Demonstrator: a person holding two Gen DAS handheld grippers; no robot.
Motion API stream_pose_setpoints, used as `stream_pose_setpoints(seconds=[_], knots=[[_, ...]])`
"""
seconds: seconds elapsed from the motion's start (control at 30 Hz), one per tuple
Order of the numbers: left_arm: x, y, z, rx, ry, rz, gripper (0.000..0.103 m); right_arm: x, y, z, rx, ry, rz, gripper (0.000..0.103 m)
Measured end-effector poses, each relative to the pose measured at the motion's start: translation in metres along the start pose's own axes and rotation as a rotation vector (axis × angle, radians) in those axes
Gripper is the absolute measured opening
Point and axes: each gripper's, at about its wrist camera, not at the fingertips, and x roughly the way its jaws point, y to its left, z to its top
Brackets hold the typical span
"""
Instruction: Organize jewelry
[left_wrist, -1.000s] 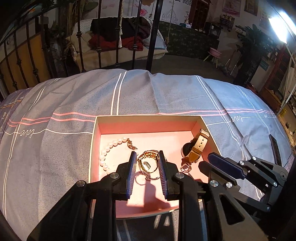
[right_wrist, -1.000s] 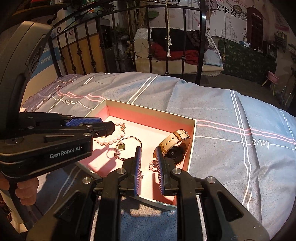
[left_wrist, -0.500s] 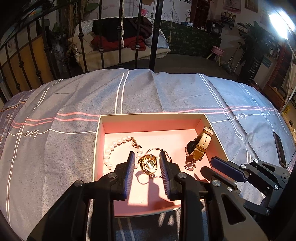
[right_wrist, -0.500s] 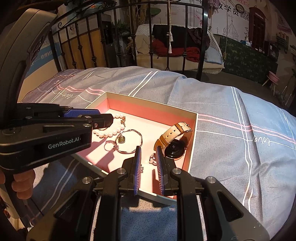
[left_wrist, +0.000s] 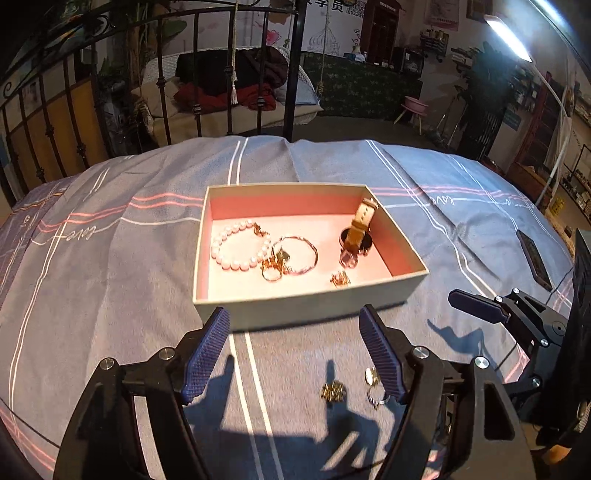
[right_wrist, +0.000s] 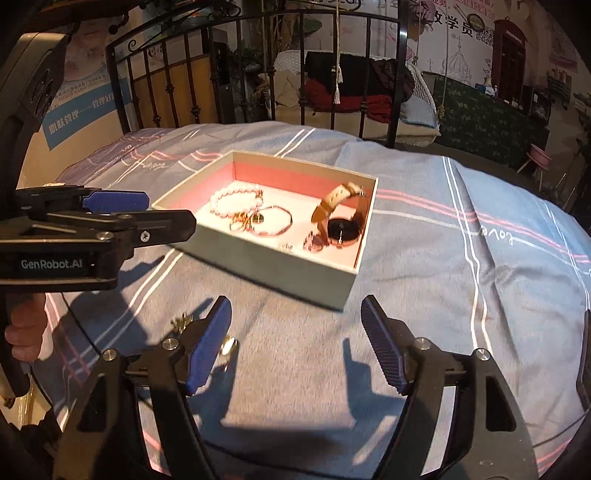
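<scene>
An open cream box (left_wrist: 310, 301) with pink lining sits on the bedspread. Inside lie a pearl bracelet (left_wrist: 236, 251), a gold bangle (left_wrist: 297, 254), a tan-strap watch (left_wrist: 356, 236) and small gold pieces (left_wrist: 340, 277). My left gripper (left_wrist: 293, 314) hovers over the bedspread just in front of the box, its jaws opening with nothing between them. My right gripper (right_wrist: 295, 302) is beside it, also opening and holding nothing. Two small gold pieces (left_wrist: 332, 391) (left_wrist: 373, 382) lie loose on the cloth below the left gripper's right finger. The box (right_wrist: 277, 264) and watch (right_wrist: 341, 221) also show in the right wrist view.
A black iron bed frame (left_wrist: 291, 92) runs behind the grey striped bedspread (left_wrist: 110, 277). A dark flat device (left_wrist: 532, 258) lies on the bed at the right. A person's hand (right_wrist: 26, 332) grips the left gripper's handle at the left edge.
Both grippers drew back out of the box toward its near side and opened wide. The bangle and small pieces stayed in the box. Loose gold pieces on the bedspread came into view.
</scene>
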Motion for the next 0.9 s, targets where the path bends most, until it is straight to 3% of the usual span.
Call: stream_pose_setpoints(seconds=[0.2, 0.33, 0.57, 0.67, 0.73, 0.9], knots=[[0.007, -0.006, -0.032, -0.006, 0.058, -0.007, 0.063, -0.002, 0.007, -0.035, 0.016, 0.042, 0.022, 0.073], [0.009, -0.009, -0.033, -0.001, 0.057, -0.017, 0.052, -0.003, 0.011, -0.04, 0.013, 0.053, 0.028, 0.073], [0.023, -0.017, -0.038, 0.03, 0.101, -0.03, 0.043, -0.006, 0.011, -0.042, 0.046, 0.041, 0.026, 0.073], [0.028, -0.017, -0.039, 0.032, 0.109, -0.025, 0.032, -0.005, 0.011, -0.043, 0.048, 0.042, 0.028, 0.073], [0.03, -0.017, -0.039, 0.044, 0.107, -0.01, 0.017, -0.004, 0.012, -0.041, 0.052, 0.042, 0.035, 0.073], [0.033, -0.012, -0.036, 0.03, 0.108, -0.026, 0.017, 0.004, 0.022, -0.037, 0.039, 0.052, 0.055, 0.073]])
